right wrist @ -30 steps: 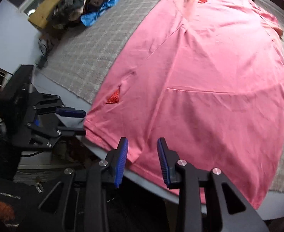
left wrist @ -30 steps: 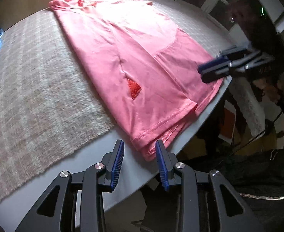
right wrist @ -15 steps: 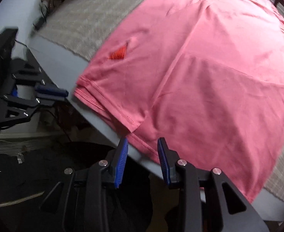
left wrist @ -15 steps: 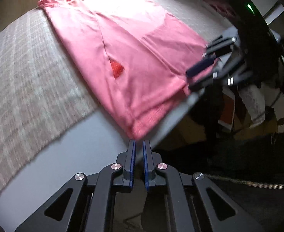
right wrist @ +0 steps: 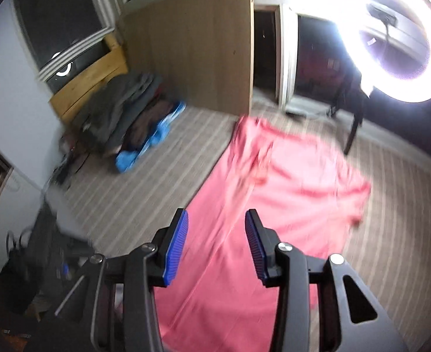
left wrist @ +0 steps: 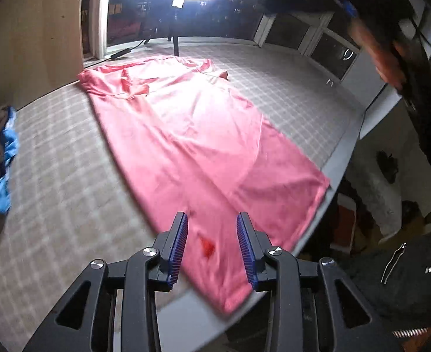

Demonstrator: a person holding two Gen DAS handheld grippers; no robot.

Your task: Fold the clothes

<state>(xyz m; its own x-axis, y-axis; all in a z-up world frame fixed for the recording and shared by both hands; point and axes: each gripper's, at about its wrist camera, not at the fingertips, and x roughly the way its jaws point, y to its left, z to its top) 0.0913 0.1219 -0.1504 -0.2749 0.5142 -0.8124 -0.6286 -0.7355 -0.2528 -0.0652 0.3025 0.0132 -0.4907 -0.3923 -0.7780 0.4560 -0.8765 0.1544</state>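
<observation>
A: Looking down the left gripper [left wrist: 212,246], we are seeing its blue pads [left wrist: 180,245] standing apart and its jaws opening, with nothing pinched between them. The pink garment [left wrist: 192,146] is lying flat below, not in the grip.

B: Where are we finding that garment?

A: We are seeing it spread lengthwise on the checked beige cloth [left wrist: 62,193] that is covering the table [left wrist: 186,316]. Its near hem is hanging just over the grey table edge, and a small red patch [left wrist: 207,246] is showing through the gap of the pads.

B: And the right gripper [right wrist: 216,246]?

A: We are watching its jaws opening too, a little wider, and they are gripping nothing. The garment is lying beneath them, and the picture is blurring heavily there.

B: What else are we making out?

A: We are noticing a pile of dark clothes [right wrist: 127,117] with something bright blue [right wrist: 145,146] at the far left corner of the table, beside a wooden panel [right wrist: 192,44]. A ring light [right wrist: 397,38] is glaring at the far end. In the left view, a smeared dark shape at the upper right is too blurred for us to read.
</observation>
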